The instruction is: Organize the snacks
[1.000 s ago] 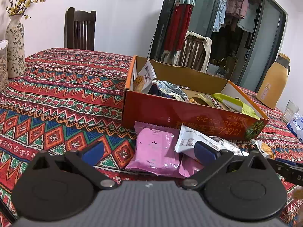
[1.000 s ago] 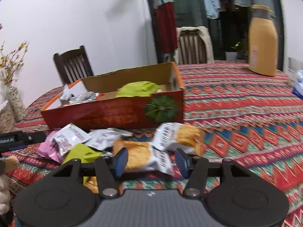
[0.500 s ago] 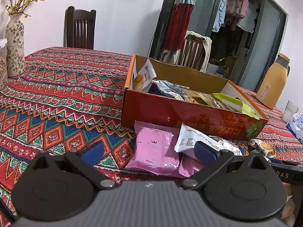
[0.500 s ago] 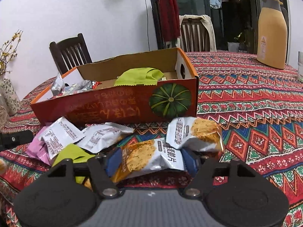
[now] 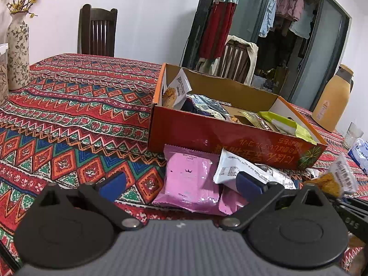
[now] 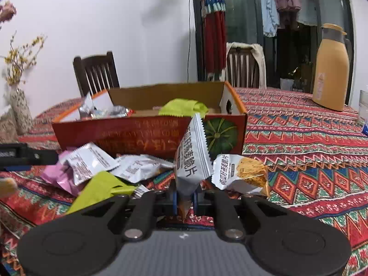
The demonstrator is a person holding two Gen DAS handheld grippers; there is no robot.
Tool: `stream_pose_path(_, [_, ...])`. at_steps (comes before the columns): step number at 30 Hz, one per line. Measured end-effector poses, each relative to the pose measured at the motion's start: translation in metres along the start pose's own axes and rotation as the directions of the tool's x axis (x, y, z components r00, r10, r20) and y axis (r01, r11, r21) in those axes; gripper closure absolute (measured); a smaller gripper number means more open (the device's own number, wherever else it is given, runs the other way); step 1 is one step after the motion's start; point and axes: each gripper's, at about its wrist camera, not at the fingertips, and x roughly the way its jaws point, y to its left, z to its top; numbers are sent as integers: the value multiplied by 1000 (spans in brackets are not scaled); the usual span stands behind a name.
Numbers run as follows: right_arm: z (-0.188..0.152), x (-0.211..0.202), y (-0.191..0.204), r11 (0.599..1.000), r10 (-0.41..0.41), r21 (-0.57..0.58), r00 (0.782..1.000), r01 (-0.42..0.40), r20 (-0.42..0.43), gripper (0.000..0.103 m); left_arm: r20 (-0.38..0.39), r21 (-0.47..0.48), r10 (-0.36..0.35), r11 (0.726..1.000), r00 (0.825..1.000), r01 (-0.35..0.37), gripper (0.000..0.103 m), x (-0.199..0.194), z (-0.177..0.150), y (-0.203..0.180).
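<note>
Both fingers [image 6: 175, 199] pinch snack packet [image 6: 192, 161] near box [image 6: 149, 133] front edge.

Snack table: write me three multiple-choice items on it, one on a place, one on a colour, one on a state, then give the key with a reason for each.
1. Where does the pink packet lie?
A. inside the box
B. on the tablecloth in front of the box
C. on a chair

2. What colour is the jug at the far right of the table?
A. yellow-orange
B. blue
C. white

3. What is the right hand-held gripper doing?
A. standing open over the cloth
B. shut on nothing
C. shut on a white snack packet

Key:
1 B, it rests on the tablecloth against the near wall of the orange box.
2 A, its body is yellow-orange with a darker lid.
3 C, its pads pinch the lower end of the white snack packet, which stands up between them.
</note>
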Motion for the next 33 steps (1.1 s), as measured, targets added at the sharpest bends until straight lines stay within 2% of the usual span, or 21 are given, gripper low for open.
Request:
stream_pose_path(10, [-9, -45, -5, 999, -10, 36, 995, 6, 104, 91, 9, 29, 34, 999, 999, -35, 0, -4, 0, -9])
stream_pose_path(14, [-16, -60, -9, 999, -8, 36, 992, 3, 128, 91, 14, 61, -1, 998, 1000, 0, 0, -21, -3, -22])
stream_pose_path(23, [-30, -77, -17, 998, 17, 51, 988, -25, 154, 91, -44, 139, -58, 988, 997, 64, 0, -32, -24, -66])
stream_pose_path(33, [-43, -81, -33, 995, 34, 83, 987, -48, 157, 91, -109, 202, -49, 977, 993, 70, 0, -27, -47, -99])
